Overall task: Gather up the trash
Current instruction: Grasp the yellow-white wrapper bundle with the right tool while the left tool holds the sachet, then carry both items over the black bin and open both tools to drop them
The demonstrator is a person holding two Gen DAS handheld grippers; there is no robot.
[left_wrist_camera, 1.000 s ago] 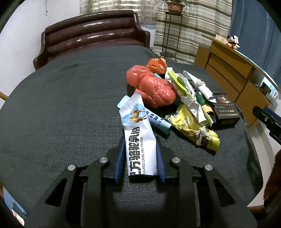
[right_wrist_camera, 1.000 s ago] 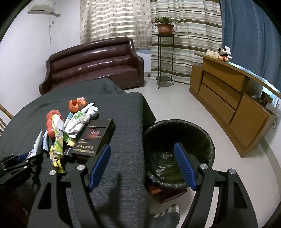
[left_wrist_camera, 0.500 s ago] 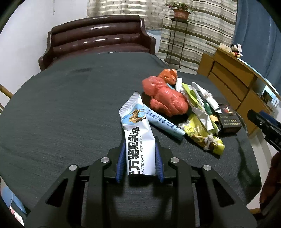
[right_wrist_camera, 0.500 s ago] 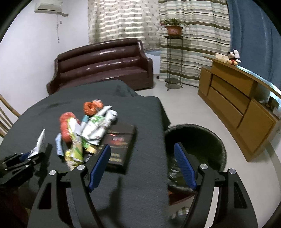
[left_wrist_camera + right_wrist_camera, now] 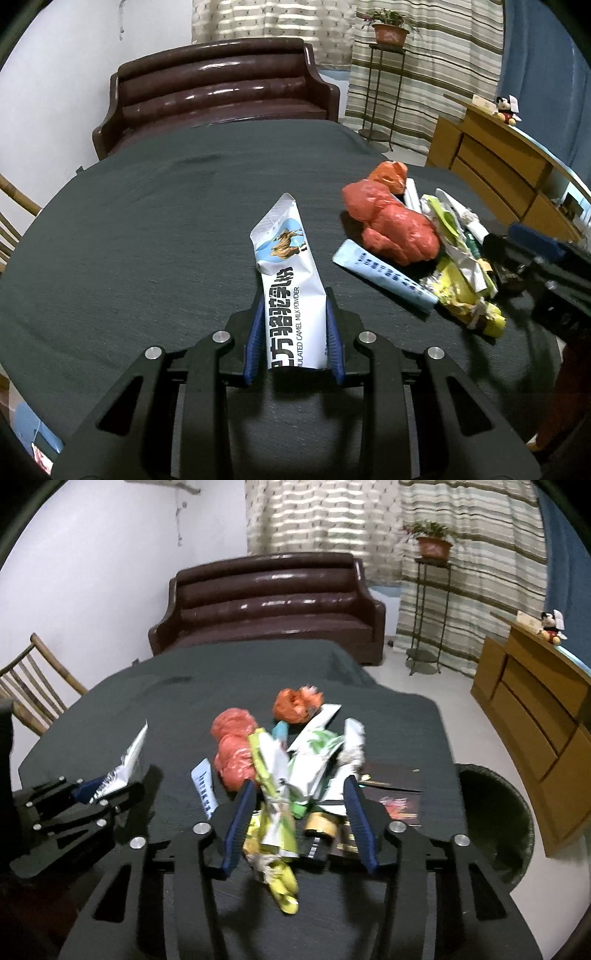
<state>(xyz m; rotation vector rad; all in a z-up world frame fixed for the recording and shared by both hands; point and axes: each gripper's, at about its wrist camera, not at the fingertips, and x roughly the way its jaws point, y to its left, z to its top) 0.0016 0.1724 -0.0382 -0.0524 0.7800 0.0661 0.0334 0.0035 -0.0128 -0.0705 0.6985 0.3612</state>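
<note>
My left gripper [image 5: 294, 325] is shut on a white and blue camel milk powder sachet [image 5: 286, 273], held above the dark tablecloth [image 5: 147, 229]; the gripper also shows in the right wrist view [image 5: 88, 794]. My right gripper [image 5: 301, 805] is open, its jaws on either side of a heap of yellow and green wrappers [image 5: 284, 775]. The heap also holds red plastic bags [image 5: 391, 225], a light blue stick sachet [image 5: 384, 275] and a black box [image 5: 391, 794]. A black-lined trash bin [image 5: 495, 819] stands on the floor right of the table.
A brown leather sofa [image 5: 266, 602] stands behind the table. A wooden sideboard [image 5: 535, 701] runs along the right wall. A plant stand [image 5: 428, 602] is by the curtains. A bamboo chair [image 5: 33, 679] is at the table's left.
My left gripper has lifted and drawn the milk powder sachet left, away from the heap. My right gripper has swung left from over the bin and lowered around the wrappers.
</note>
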